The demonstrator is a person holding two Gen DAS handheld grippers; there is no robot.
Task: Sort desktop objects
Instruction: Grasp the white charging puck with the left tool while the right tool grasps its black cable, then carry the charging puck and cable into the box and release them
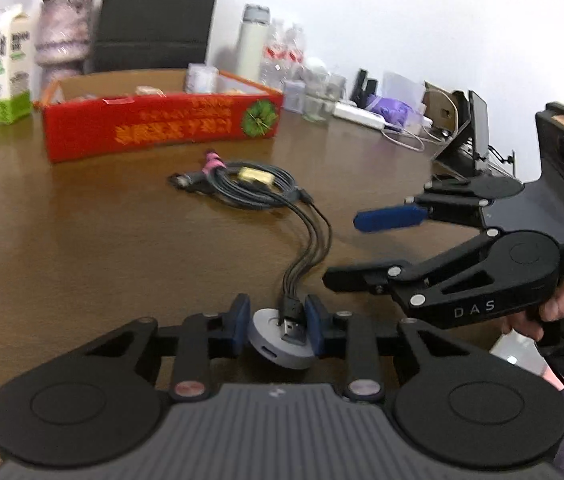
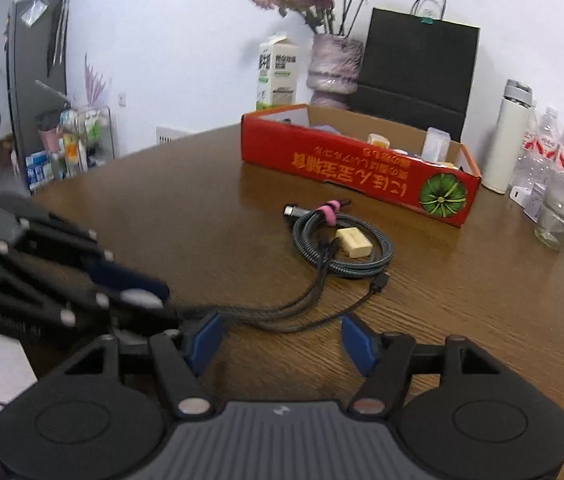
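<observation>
Now, left claw (image 1: 277,326) grips one grey puck (image 1: 277,340) — right claw (image 2: 282,342) wide, empty; one cable coil (image 2: 342,246).

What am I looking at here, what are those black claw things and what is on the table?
They are hand-held grippers, one in each of a person's hands, each with a fisheye camera looking along its two fingers. One picture is from the left gripper, which is shut on a small grey round hub with a USB plug sticking in it. The other is from the right gripper, open with nothing between its pads. On the brown table lie a coiled cable with a pink strap and, behind it, a red cardboard box holding small items. Bottles, a vase and a carton stand further back.
</observation>
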